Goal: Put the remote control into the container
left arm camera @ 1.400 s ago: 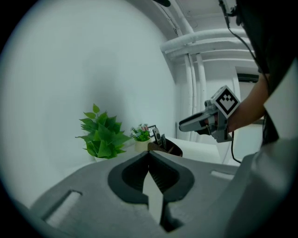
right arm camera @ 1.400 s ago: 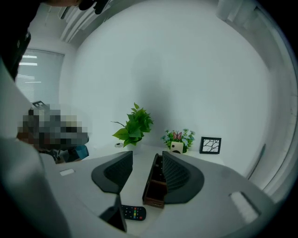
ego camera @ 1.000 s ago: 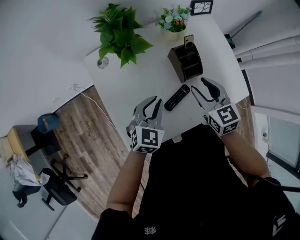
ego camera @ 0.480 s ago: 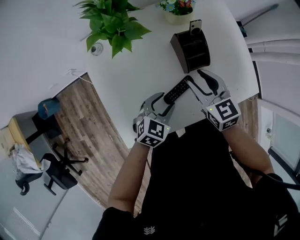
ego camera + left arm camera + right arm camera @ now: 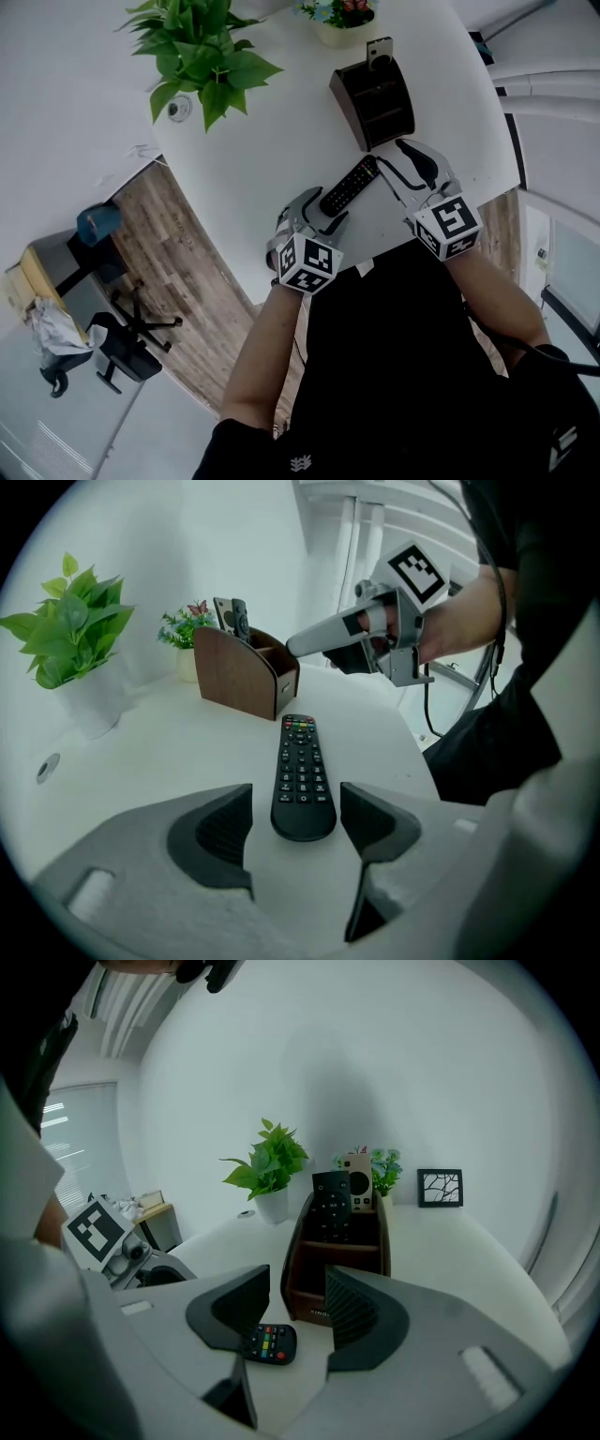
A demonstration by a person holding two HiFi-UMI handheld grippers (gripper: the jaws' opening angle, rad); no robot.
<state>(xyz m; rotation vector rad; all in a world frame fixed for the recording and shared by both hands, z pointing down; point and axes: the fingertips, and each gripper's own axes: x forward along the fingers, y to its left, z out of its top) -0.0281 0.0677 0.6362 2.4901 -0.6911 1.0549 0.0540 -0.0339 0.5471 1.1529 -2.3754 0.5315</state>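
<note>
Lower and nearer the table than a second ago, both grippers. Left gripper: jaws just been opening, now spread wide and straddling the near end of the remote control, a gap on each side, pads not pressing. Right gripper: jaws parted with nothing between them, aimed at the container from just beside the remote control's far end.

Remote control: flat and face up on the white tabletop, near the front edge, short of the brown container and not touching it. Probably light, stiff plastic with smooth sides, so apt to slip or swing if pinched at the very tip. Best taken across the narrow width by the long edges, a little in from the near end. Likely needs tipping upright for the tall open slots, where a black remote and a paler device stand already.

Hard to judge: free room in the front slots, dark in every view. Mostly hidden behind a jaw in the right gripper view: the remote control's body.
</note>
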